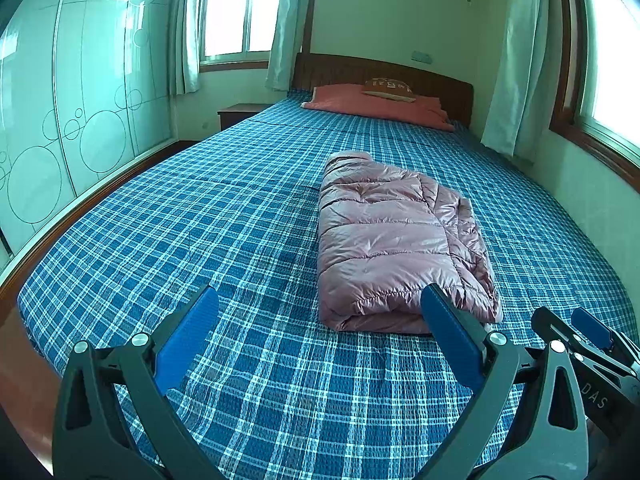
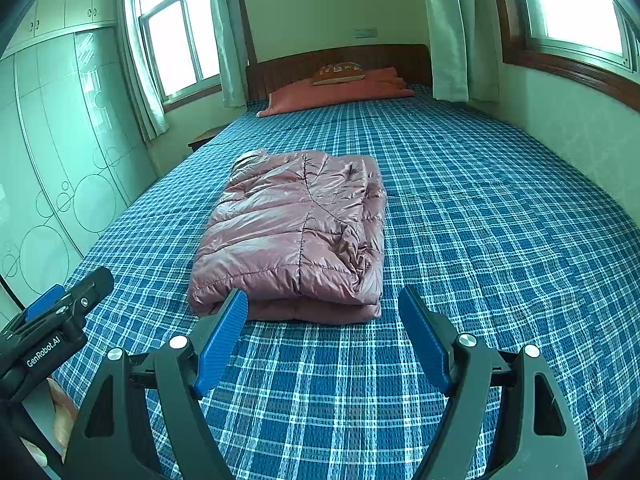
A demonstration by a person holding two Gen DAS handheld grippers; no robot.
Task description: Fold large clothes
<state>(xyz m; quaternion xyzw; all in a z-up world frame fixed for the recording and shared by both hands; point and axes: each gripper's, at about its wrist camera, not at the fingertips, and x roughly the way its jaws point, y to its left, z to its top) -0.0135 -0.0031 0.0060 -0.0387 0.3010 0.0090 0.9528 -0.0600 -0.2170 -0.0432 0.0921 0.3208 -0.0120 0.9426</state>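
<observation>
Pink and shiny, the puffer jacket [image 2: 296,236] sits folded into a thick bundle on the blue plaid bed [image 2: 500,208], just beyond both tools. Left hand-held gripper [image 1: 320,308] is released, nothing between its pads. Right hand-held gripper [image 2: 322,304] is spread wide too, empty, just short of the bundle's near edge. That quilted shell looks slick and the filling light and springy, so I'd expect it to puff back open. Best hold, I'd judge, is a pinch through all layers at the near folded edge, not the glossy top.
</observation>
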